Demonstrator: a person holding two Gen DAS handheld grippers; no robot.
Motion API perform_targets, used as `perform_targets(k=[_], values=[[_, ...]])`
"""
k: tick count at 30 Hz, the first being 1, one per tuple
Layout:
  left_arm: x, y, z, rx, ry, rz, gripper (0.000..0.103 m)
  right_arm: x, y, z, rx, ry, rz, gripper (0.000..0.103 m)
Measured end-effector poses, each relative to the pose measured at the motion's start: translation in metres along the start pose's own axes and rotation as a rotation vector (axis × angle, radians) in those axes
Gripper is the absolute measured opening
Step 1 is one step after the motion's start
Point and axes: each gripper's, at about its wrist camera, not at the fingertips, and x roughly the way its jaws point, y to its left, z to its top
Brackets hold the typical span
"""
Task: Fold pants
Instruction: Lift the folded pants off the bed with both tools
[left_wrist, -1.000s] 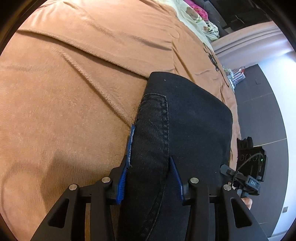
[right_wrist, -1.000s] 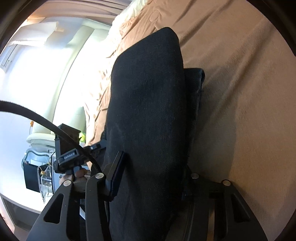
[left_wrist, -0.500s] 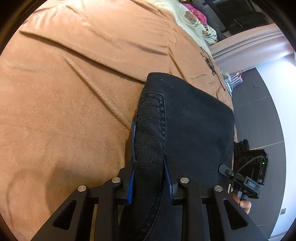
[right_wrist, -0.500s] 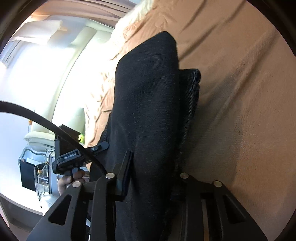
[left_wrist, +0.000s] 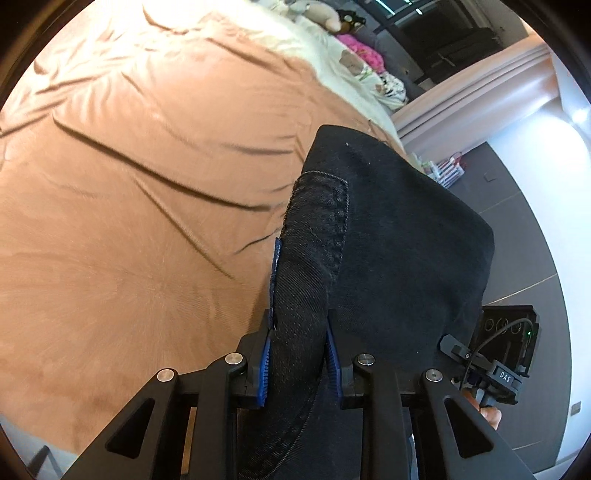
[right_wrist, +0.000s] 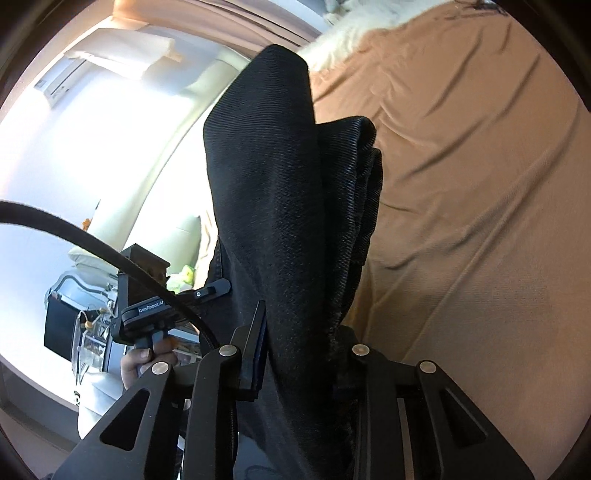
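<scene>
A: Where are the pants (left_wrist: 388, 236)?

B: Between the jaws of both tools; the left gripper (left_wrist: 299, 350) pinches a stitched denim edge, its blue ribbed pads (left_wrist: 334, 356) pressing the cloth from both sides; the right gripper (right_wrist: 295, 350) is clamped on a thick bundle of folded layers, the cloth filling the whole gap; the right gripper's jaws have just been closing, with the fabric between them.

A: What room is there around them?

B: Ahead of the left jaws and off to their left, the brown bedspread (left_wrist: 129, 221) runs wide and bare, creased in long shallow ridges; to their right the bed ends and grey floor (left_wrist: 535, 221) shows; ahead of the right jaws and to their right, the same bedspread; to their left, a bright white wall.

A: Texture and shape?

B: Black twill, coarse diagonal weave; a double-stitched seam runs forward from the left pads; in the right view the layers stack as rounded folds, one beside another.

A: Which way does it run?

B: Its long axis leads straight away from each pair of jaws, ending in a rounded fold at the far end; the cloth spans from one tool to the other, and the person's hand (right_wrist: 147, 360) shows at the opposite handle.
</scene>
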Motion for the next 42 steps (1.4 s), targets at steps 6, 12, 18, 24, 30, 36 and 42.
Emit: perform_targets(k=[6,12,18,24,30,36,42], values=[[-0.039,-0.027,-0.012,0.041,-0.053,0.004,0.027,-0.011,0.018,-0.003,-0.041,-0.036,0.021,0.023],[-0.075,-0.056,-0.027,0.081,-0.103,0.007,0.027,-0.040,0.026,-0.012,-0.086,-0.072,0.049,0.023],[-0.109,-0.077,-0.046,0.111,-0.146,0.020,0.026,-0.082,0.043,-0.033,-0.127,-0.114,0.074,0.023],[-0.141,-0.093,-0.054,0.136,-0.179,0.026,0.026,-0.108,0.061,-0.057,-0.165,-0.139,0.106,0.023],[-0.164,-0.086,-0.049,0.146,-0.210,0.010,0.026,-0.092,0.073,-0.055,-0.197,-0.150,0.098,0.023],[-0.186,-0.050,-0.051,0.117,-0.236,-0.001,0.026,-0.054,0.083,-0.047,-0.227,-0.127,0.094,0.023],[-0.211,-0.002,-0.043,0.074,-0.272,0.024,0.026,-0.002,0.104,-0.031,-0.257,-0.084,0.098,0.023]])
